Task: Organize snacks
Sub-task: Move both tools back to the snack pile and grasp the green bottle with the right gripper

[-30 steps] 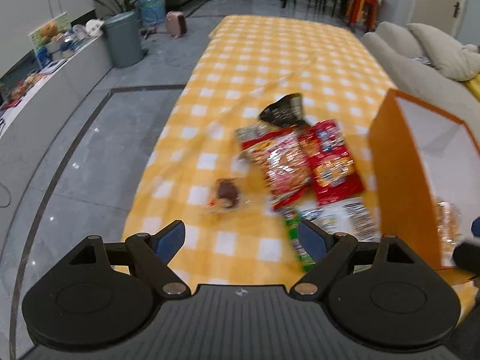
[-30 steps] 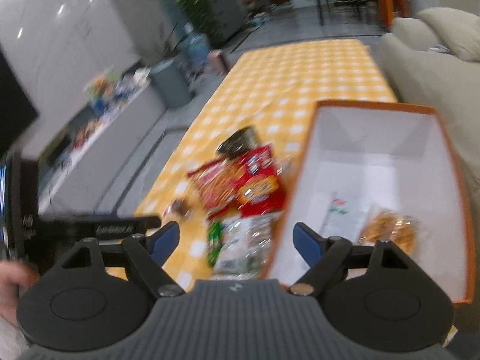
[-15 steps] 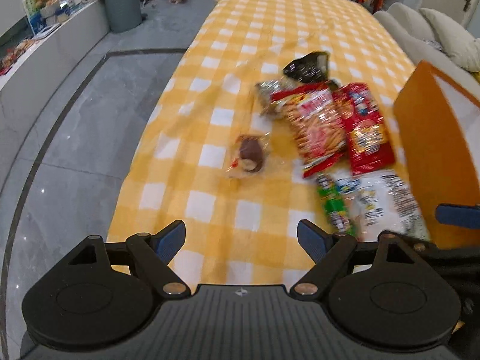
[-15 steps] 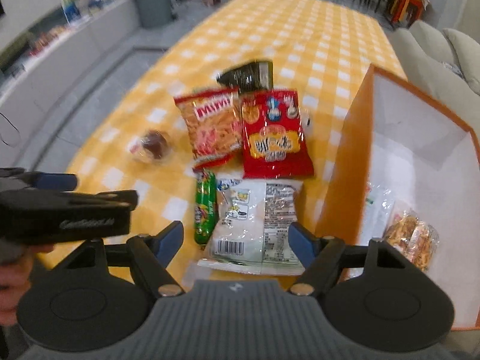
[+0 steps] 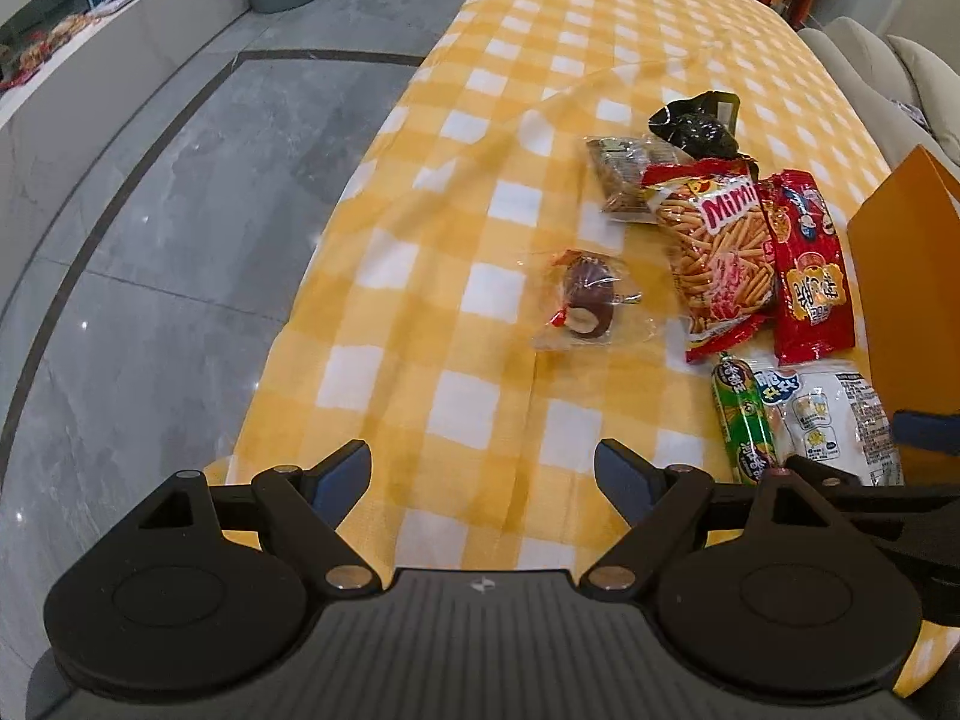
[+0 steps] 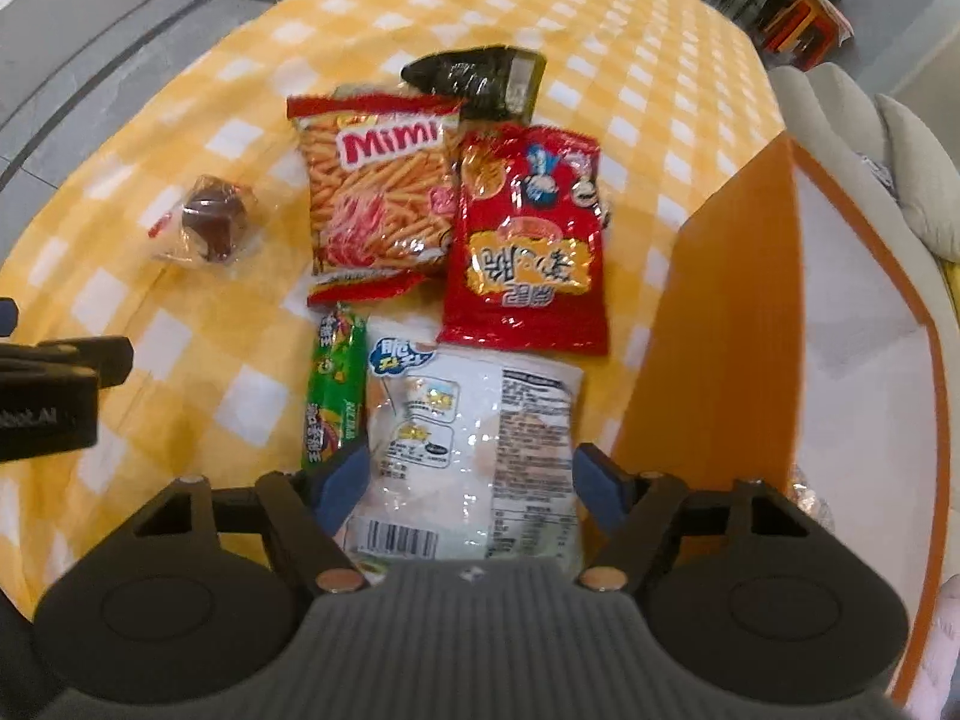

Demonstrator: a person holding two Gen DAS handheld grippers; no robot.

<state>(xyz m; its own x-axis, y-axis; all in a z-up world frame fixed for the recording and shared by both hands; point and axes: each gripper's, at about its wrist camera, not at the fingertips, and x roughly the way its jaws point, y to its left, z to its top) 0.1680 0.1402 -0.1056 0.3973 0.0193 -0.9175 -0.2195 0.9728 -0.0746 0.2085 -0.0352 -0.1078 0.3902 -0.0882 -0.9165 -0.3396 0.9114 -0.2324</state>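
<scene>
White bag (image 6: 474, 450), green sausage (image 6: 336, 387), red bag (image 6: 528, 246), Mimi bag (image 6: 378, 192), black pack (image 6: 474, 81), chocolate (image 6: 210, 219) flat on worktop; orange box (image 6: 720, 324) beside.

left wrist: steep down | right wrist: closer | shared: snacks (image 5: 726, 264)

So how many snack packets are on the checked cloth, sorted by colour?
Red: 2, the Mimi sticks bag and the red bag.
Green: 1, the green stick.
White: 1, the white packet.
Black: 1, the black packet.
Clear wrap: 2, the chocolate treat and the brown bars pack.
Total: 7.
</scene>
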